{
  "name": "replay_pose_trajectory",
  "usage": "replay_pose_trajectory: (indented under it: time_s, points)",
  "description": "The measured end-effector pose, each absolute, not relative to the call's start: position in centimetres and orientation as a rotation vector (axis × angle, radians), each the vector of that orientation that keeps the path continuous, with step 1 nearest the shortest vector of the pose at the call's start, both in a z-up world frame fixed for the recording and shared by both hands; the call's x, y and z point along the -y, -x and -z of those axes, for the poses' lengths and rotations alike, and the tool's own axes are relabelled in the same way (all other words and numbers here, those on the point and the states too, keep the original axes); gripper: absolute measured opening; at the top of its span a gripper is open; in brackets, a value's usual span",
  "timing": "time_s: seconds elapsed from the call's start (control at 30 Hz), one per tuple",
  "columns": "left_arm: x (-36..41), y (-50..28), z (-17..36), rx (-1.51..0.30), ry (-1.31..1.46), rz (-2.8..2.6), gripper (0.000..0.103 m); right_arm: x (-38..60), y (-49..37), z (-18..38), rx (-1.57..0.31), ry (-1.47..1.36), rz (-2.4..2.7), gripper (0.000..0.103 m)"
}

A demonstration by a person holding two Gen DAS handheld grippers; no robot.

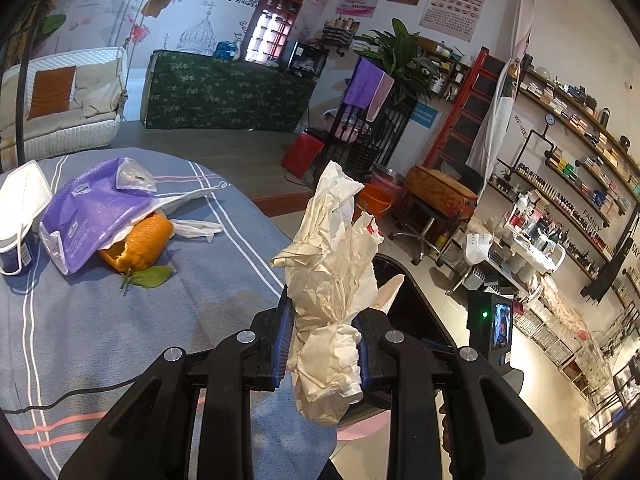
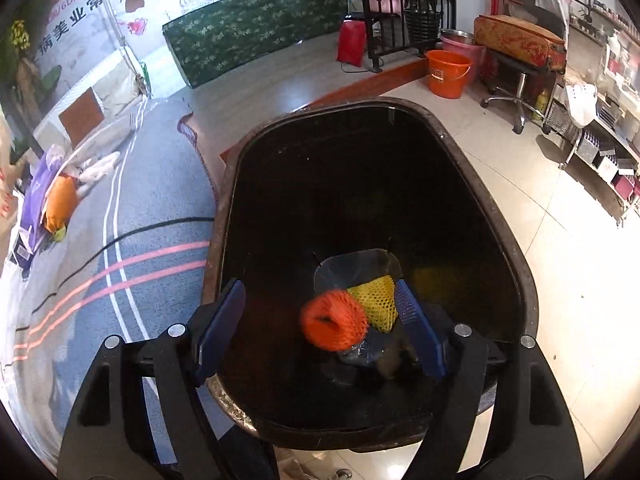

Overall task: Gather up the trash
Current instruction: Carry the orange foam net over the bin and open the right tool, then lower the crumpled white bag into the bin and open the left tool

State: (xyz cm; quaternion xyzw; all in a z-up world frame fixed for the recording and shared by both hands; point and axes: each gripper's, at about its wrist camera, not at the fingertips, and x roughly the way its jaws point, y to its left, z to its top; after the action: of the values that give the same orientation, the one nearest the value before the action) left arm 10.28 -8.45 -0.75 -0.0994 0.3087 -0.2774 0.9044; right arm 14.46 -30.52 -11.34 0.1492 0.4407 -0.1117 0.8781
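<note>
My left gripper is shut on a crumpled white paper wad, held over the table's edge beside the black trash bin. My right gripper stands open over the bin. Between its fingers, touching neither pad, is a blurred orange foam net. A yellow foam net and a blue plastic scrap lie on the bin's bottom. On the striped cloth lie a purple bag, an orange peel with a leaf, a white plastic scrap and a white mask.
A black cable runs across the cloth toward the bin. An orange bucket, a stool and a red bag stand on the tiled floor beyond the bin. Shelves line the right wall.
</note>
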Motion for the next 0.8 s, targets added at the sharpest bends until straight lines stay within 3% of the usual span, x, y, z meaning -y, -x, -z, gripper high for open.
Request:
replay_pose_trajectory:
  time_s: [0.53, 0.8]
  points:
    - [15.2, -12.3, 4.1, -0.813, 0.16, 0.716, 0.026, 33.4, -9.9, 3.4, -0.661, -0.305, 0.358, 0.08]
    - [20.0, -13.4, 5.7, -0.87, 0.071, 0.75, 0.026, 36.5, -8.1, 2.6, -0.624, -0.35, 0.426, 0.082]
